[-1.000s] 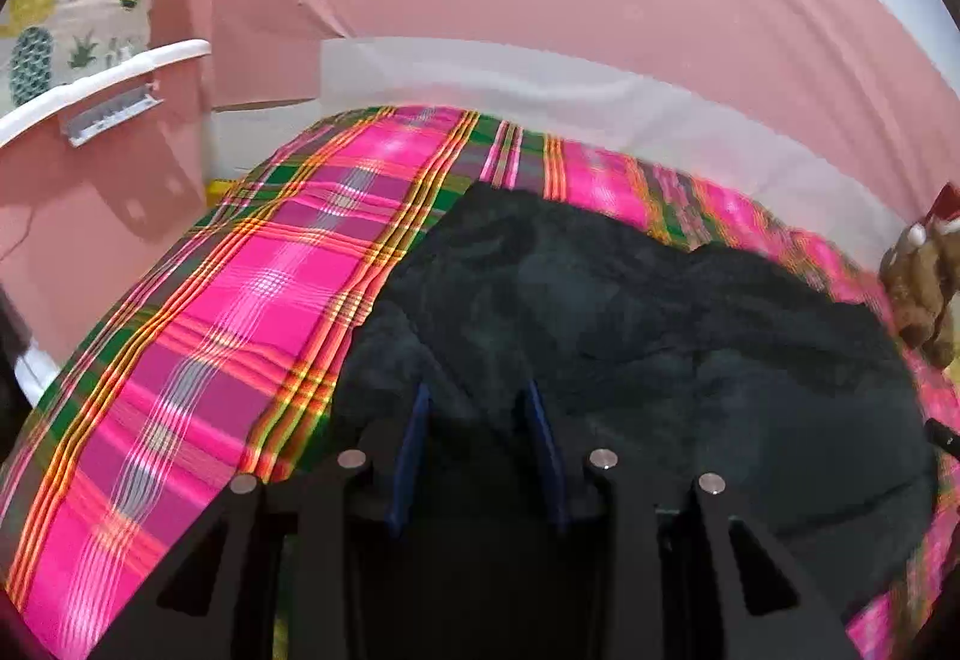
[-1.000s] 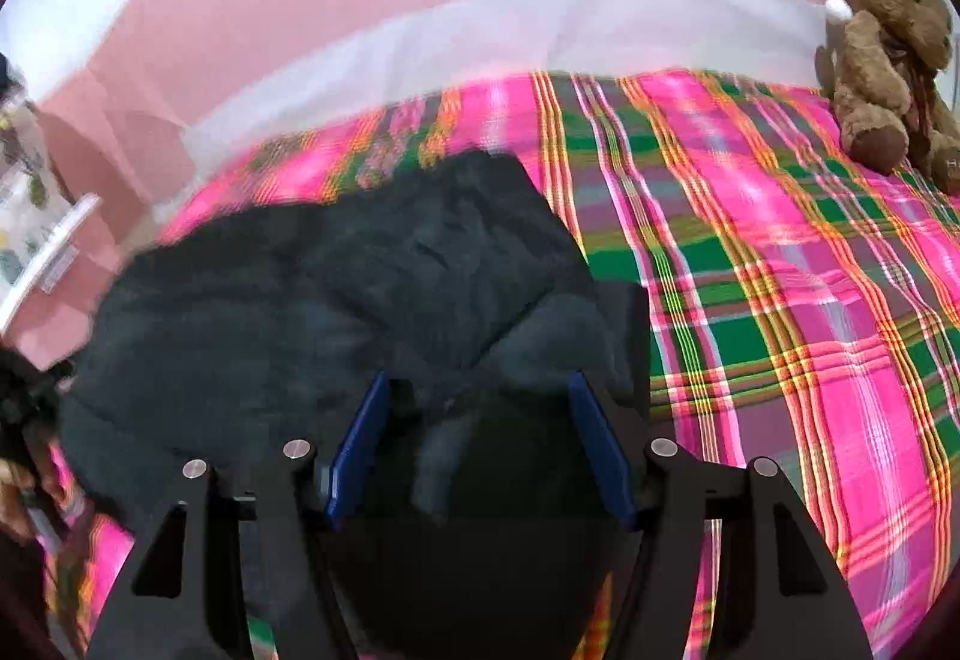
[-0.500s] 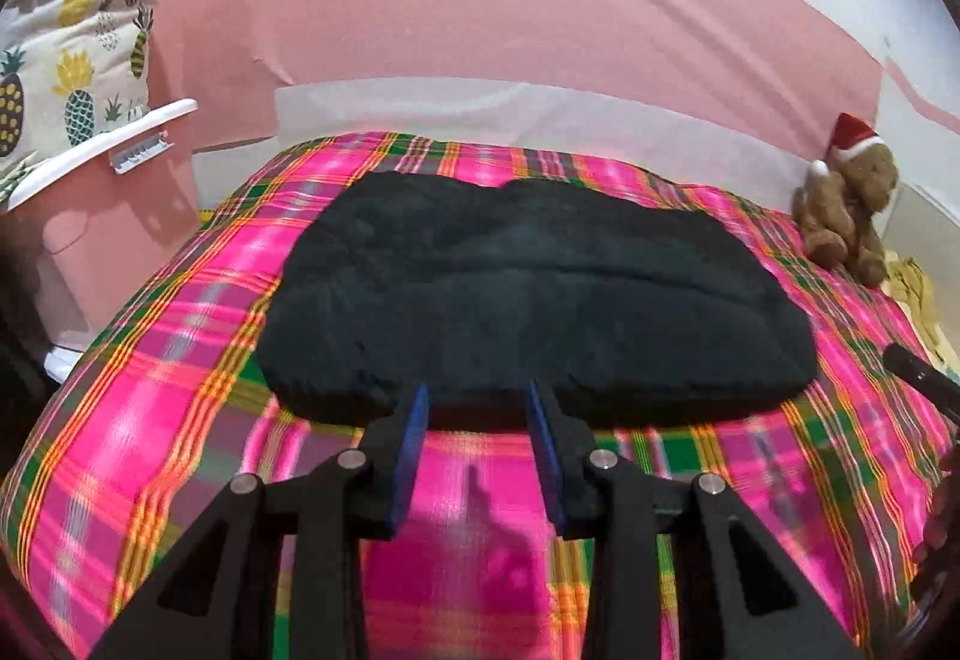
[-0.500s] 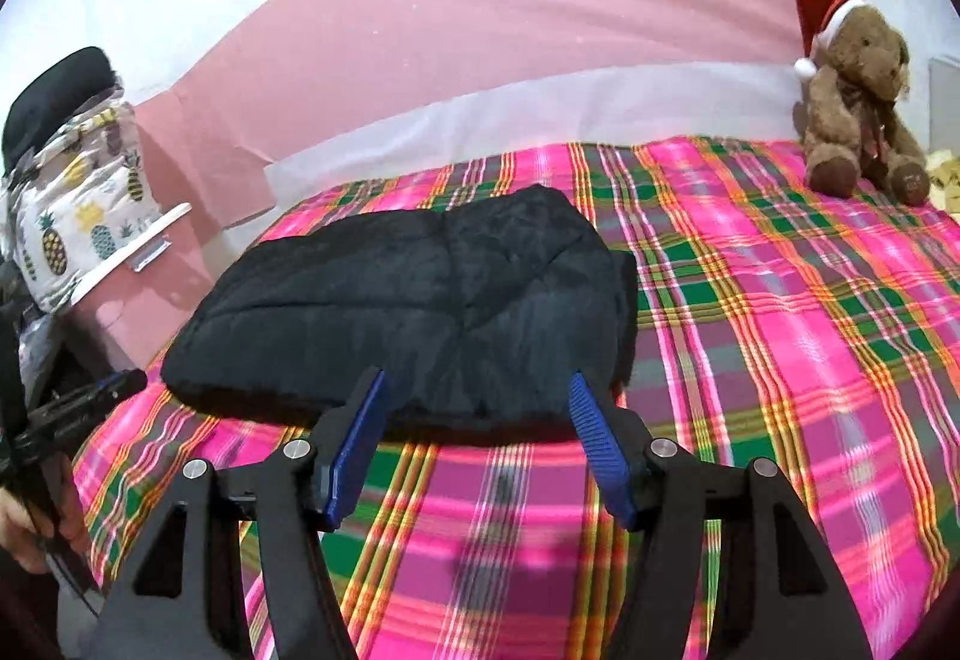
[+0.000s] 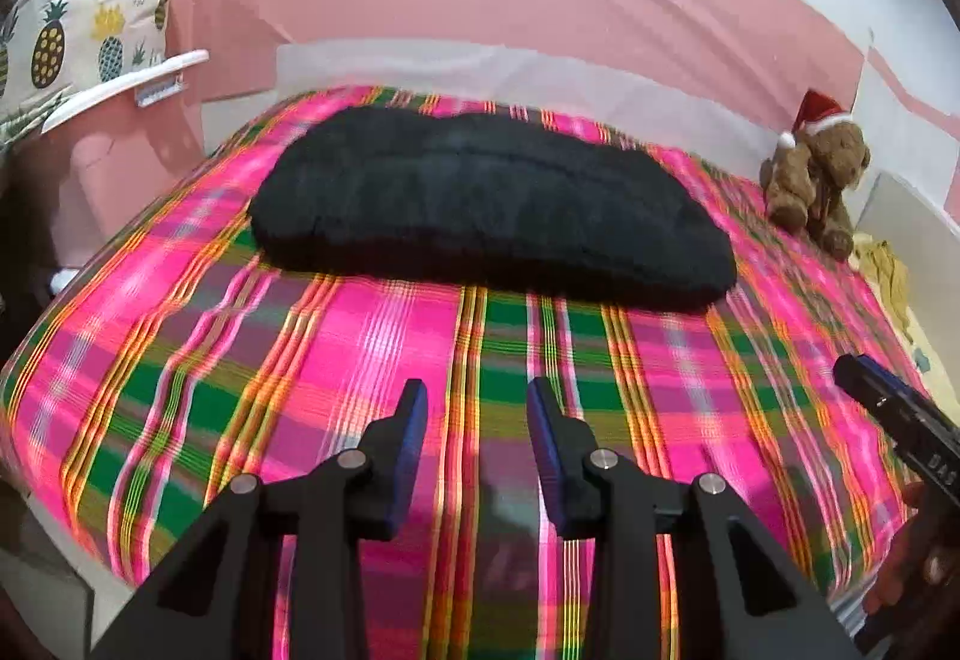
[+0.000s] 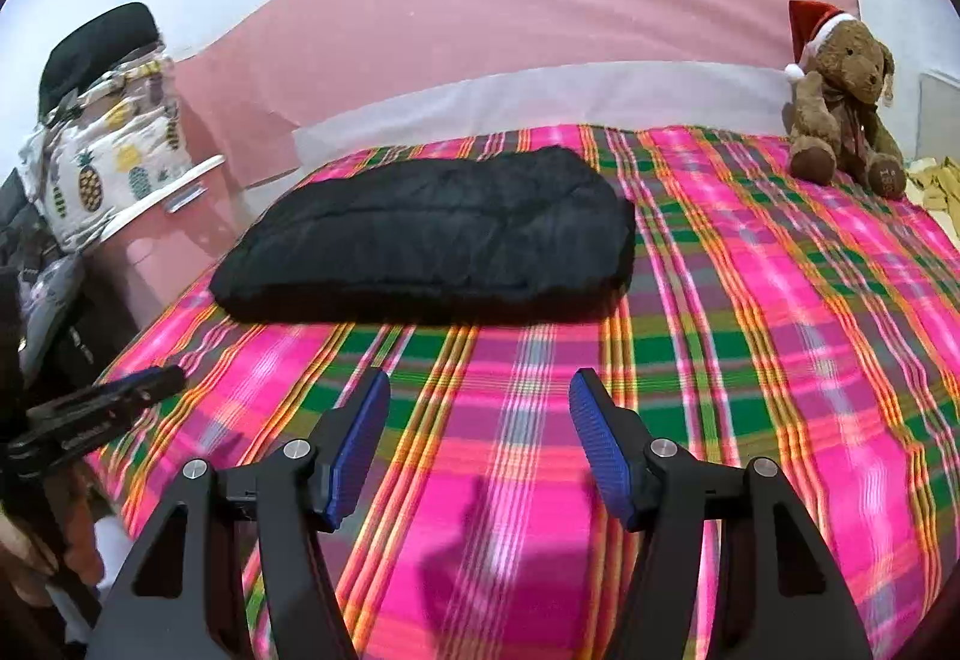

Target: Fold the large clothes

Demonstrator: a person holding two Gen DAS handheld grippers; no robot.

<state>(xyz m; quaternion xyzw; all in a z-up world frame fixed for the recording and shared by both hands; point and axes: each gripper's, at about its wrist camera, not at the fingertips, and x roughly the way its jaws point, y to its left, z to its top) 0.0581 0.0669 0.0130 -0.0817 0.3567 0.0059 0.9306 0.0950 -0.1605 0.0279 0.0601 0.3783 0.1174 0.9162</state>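
Note:
A black padded garment [image 5: 486, 207] lies folded into a thick oblong bundle on the far half of the bed; it also shows in the right wrist view [image 6: 432, 234]. My left gripper [image 5: 477, 402] is open and empty, held above the plaid cover well short of the garment. My right gripper [image 6: 479, 390] is open wider and empty, also back from the garment. The right gripper's tip shows at the right edge of the left wrist view [image 5: 888, 408]. The left gripper shows at the left edge of the right wrist view [image 6: 102, 408].
A pink, green and orange plaid cover [image 5: 336, 360] spreads over the bed. A teddy bear with a Santa hat [image 6: 840, 102] sits at the far right corner. A pineapple-print cushion [image 6: 108, 162] rests on a pink and white stand at the left. A pink wall stands behind.
Both grippers have let go of the black garment and pulled back toward the near edge of the bed. The garment stays folded on the far half.

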